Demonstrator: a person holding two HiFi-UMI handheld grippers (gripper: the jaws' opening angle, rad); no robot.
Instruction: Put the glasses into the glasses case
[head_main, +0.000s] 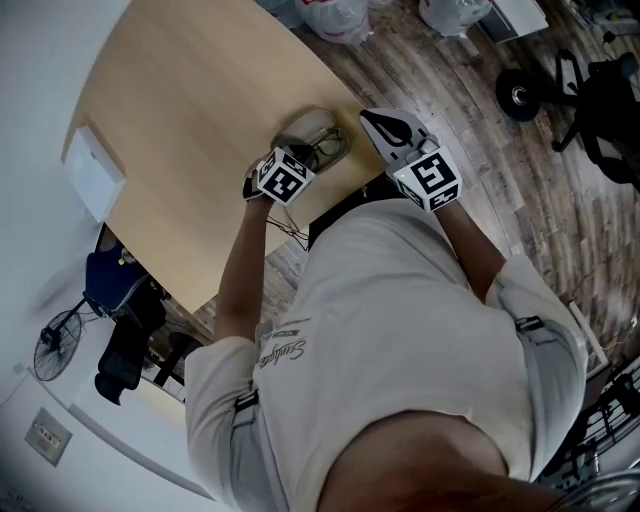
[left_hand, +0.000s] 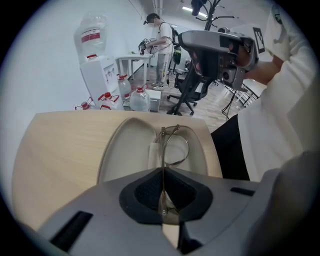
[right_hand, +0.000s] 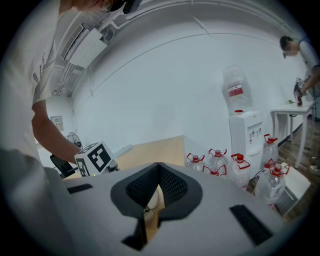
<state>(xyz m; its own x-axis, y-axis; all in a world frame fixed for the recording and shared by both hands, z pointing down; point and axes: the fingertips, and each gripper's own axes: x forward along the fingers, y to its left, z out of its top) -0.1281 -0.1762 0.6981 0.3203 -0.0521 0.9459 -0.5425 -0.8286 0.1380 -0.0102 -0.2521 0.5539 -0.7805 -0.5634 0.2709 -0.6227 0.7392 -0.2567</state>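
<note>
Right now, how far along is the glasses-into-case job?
Done: the glasses case lies open on the table. In hand: the left gripper is shut on the glasses, holding them over the open case. Left: lower them in and release. The right gripper is shut, empty, off to the side.

A dark cursive word runs across the white shirt (head_main: 285, 350), on the person's side of the wooden table (head_main: 190, 130). It begins with "S"; the rest is too small to read. Beyond the table's far edge, the jug (left_hand: 91, 35) atop the water dispenser (left_hand: 100, 80) bears a red label whose print is unreadable. The cubes (head_main: 283, 178) on the left gripper (head_main: 305, 155) and right gripper (head_main: 372, 120) show only black-and-white square patterns, no letters.
</note>
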